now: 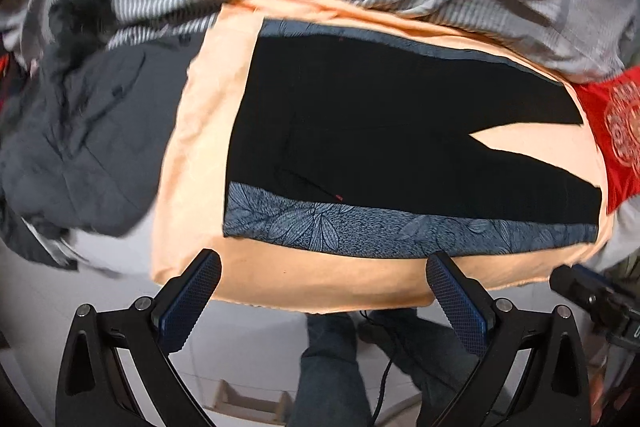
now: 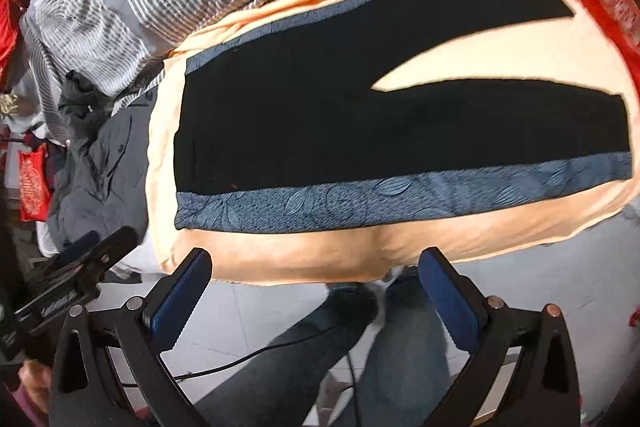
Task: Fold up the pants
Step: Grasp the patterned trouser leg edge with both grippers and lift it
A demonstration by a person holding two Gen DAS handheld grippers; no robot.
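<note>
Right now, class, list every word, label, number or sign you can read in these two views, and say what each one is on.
No text can be read.
Red cloth: a pale round print, too blurred to tell whether it holds any writing.
Red bag: a pale pattern, too small and blurred to read.
Pants: a tiny red mark near the blue band, not legible; no label shows.

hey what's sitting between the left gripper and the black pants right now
Only a bare strip of the peach sheet. The left gripper hangs open at the edge, short of the black pants, as the left wrist view shows.
</note>
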